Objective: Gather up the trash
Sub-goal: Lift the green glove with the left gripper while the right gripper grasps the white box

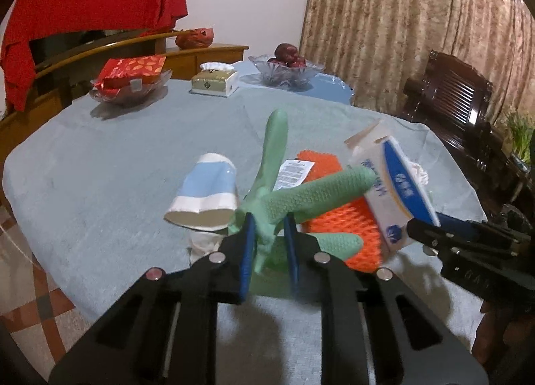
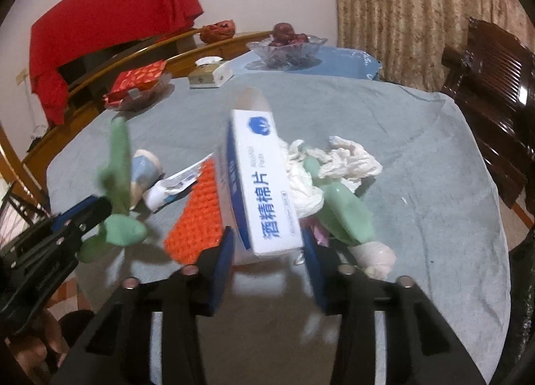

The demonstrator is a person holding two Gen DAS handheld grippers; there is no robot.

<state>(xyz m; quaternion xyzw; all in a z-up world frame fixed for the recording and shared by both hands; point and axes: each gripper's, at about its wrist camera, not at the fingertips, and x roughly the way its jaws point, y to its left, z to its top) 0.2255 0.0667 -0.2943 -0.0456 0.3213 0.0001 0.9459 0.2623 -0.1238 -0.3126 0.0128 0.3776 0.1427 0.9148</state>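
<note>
My left gripper [image 1: 269, 241] is shut on a green rubber glove [image 1: 301, 199], which hangs lifted above the table; it also shows in the right wrist view [image 2: 122, 227]. My right gripper [image 2: 267, 251] is shut on a white and blue alcohol-pad box [image 2: 262, 181], held above the table; the box shows in the left wrist view [image 1: 388, 194]. On the grey cloth lie a crushed paper cup [image 1: 205, 192], an orange spiky mat [image 2: 197, 217], a small labelled tube [image 2: 172, 189], crumpled white tissue [image 2: 347, 161] and a second green glove [image 2: 344, 211].
At the table's far side stand a glass dish with red packets [image 1: 128, 79], a tissue box [image 1: 215, 79] and a glass fruit bowl [image 1: 287, 69]. A dark wooden chair [image 1: 458, 100] is on the right. A wooden sideboard [image 1: 207, 54] and a curtain [image 1: 401, 17] are behind.
</note>
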